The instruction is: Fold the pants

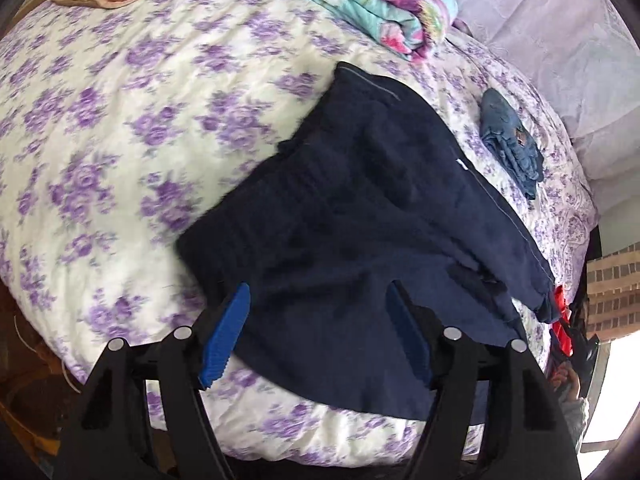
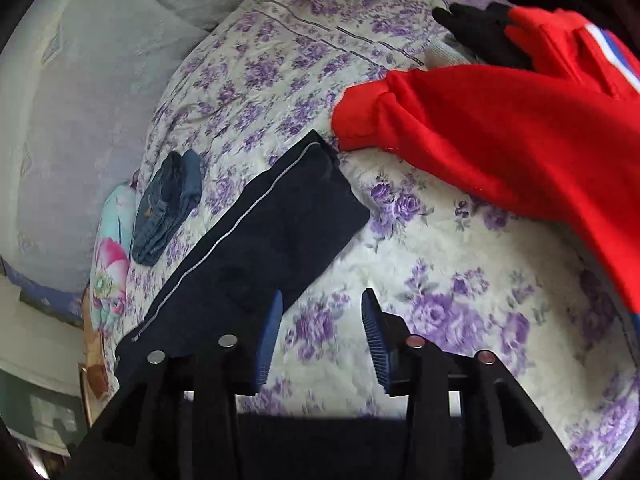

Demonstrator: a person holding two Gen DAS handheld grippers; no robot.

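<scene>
Dark navy pants (image 1: 360, 208) with a thin grey side stripe lie folded into a thick rectangle on a purple-flowered quilt (image 1: 120, 128). My left gripper (image 1: 319, 292) hovers over the pants' near edge, open; its blue pads (image 1: 226, 336) straddle the cloth without pressing it. In the right wrist view the same pants (image 2: 260, 232) lie left of my right gripper (image 2: 322, 298). That gripper is open over the bare quilt (image 2: 440, 280), with nothing between its fingers; its left finger overlaps the pants' corner in the picture.
A red garment (image 2: 500, 128) with a black one (image 2: 480, 36) behind it lies at the right. Folded jeans (image 1: 508, 140) and a folded floral blanket (image 1: 360, 0) sit beyond the pants. Lilac pillows (image 1: 540, 40) line the headboard end.
</scene>
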